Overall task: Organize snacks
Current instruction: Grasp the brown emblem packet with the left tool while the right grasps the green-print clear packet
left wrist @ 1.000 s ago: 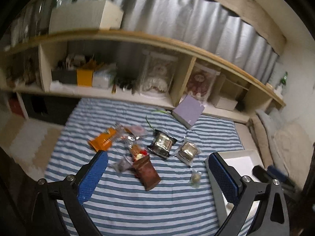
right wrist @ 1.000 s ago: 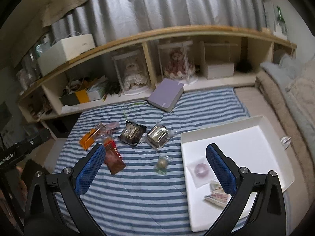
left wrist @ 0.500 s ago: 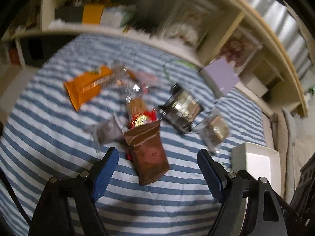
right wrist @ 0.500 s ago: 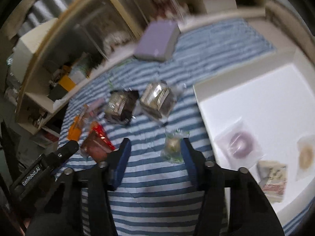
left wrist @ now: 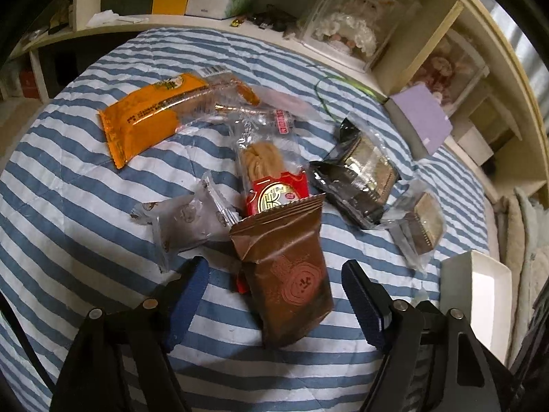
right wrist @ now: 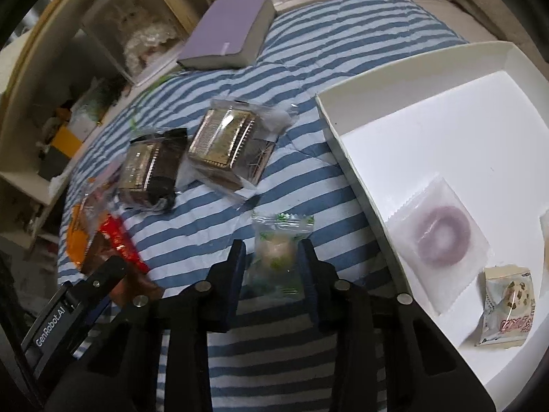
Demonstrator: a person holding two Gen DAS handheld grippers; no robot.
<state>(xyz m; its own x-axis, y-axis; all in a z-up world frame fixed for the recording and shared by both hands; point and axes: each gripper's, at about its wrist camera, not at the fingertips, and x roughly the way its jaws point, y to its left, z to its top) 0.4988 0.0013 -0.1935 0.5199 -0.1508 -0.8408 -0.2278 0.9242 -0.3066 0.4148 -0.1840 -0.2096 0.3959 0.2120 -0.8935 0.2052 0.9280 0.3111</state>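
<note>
Snack packets lie scattered on a blue-and-white striped bedspread [left wrist: 68,178]. In the left wrist view a brown foil packet [left wrist: 288,274] lies between the fingers of my left gripper [left wrist: 274,274]. Its jaws are closing, and both pads still stand a little off the packet. In the right wrist view my right gripper [right wrist: 272,257] is closing on a small clear packet with green print [right wrist: 274,250], and its pads touch both sides. A white tray [right wrist: 343,96] to the right holds a ring-shaped snack [right wrist: 441,237] and a cookie packet [right wrist: 507,302].
An orange packet [left wrist: 151,116], a red packet with a twisted biscuit [left wrist: 271,178], a clear grey packet [left wrist: 188,216] and two dark gold-lined packets [right wrist: 151,168] [right wrist: 223,140] lie nearby. A purple book [right wrist: 230,31] rests at the bed's far edge, below wooden shelves [left wrist: 405,51].
Both grippers have dropped close to the bedspread. The right jaws went from wide apart to narrow around the small clear packet. The left jaws narrowed a little around the brown packet.
</note>
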